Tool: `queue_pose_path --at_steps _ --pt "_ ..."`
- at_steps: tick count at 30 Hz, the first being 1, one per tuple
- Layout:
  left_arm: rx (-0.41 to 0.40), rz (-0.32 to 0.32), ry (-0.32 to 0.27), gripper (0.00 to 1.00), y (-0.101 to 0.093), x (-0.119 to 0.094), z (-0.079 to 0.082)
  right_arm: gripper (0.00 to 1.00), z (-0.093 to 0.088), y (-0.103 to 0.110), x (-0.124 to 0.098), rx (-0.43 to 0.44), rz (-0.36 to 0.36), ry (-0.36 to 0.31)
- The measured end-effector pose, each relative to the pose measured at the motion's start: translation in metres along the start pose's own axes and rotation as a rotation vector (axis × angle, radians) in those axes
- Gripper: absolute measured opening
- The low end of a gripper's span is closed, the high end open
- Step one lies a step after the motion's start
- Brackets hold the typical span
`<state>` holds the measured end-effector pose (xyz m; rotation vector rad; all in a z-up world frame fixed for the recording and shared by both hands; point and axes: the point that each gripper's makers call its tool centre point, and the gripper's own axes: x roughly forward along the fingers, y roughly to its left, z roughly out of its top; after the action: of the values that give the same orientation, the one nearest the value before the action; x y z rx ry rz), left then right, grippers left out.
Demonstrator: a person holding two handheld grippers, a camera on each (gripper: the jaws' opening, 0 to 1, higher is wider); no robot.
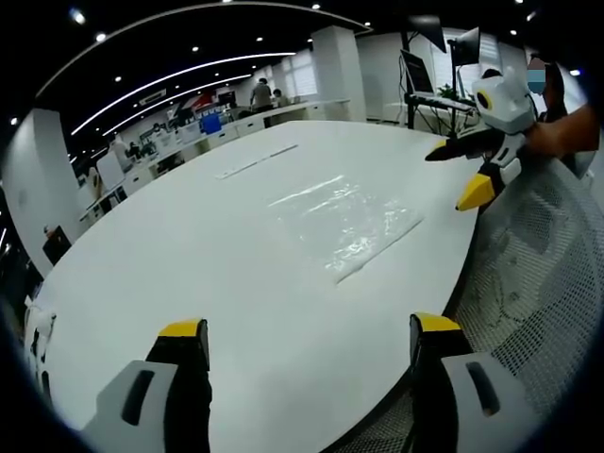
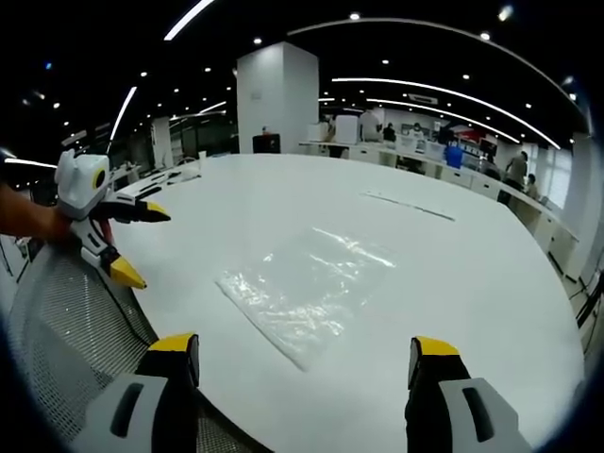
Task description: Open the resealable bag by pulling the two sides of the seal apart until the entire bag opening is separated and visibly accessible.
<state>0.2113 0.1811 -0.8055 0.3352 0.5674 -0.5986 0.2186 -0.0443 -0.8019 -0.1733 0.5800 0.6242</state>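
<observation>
Left gripper [image 1: 309, 342]: two black jaws capped with yellow tips, each rising from a pale grey housing with a dark oblong slot; seen in the right gripper view [image 2: 135, 243] as a white rounded body carrying slim black jaws with yellow pointed ends. Right gripper [image 2: 305, 360]: same build, black jaws, yellow caps, grey slotted housings; white-bodied in the left gripper view [image 1: 461, 176].
</observation>
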Motion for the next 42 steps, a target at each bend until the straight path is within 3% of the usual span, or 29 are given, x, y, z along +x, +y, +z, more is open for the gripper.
queue_pose_path --at_steps 10,14,42 --pt "-0.001 -0.003 -0.001 0.87 -0.001 -0.0006 0.0009 0.92 0.0023 -0.0008 -0.0005 0.002 -0.004 -0.014" --pt "0.0 -0.003 -0.002 0.86 -0.0015 -0.0006 0.0012 0.82 -0.0016 0.0019 -0.0009 0.011 0.013 0.011" --pt "-0.003 -0.002 -0.004 0.86 -0.0011 -0.0009 0.0046 0.84 0.0052 0.0077 0.0004 -0.033 0.04 -0.005"
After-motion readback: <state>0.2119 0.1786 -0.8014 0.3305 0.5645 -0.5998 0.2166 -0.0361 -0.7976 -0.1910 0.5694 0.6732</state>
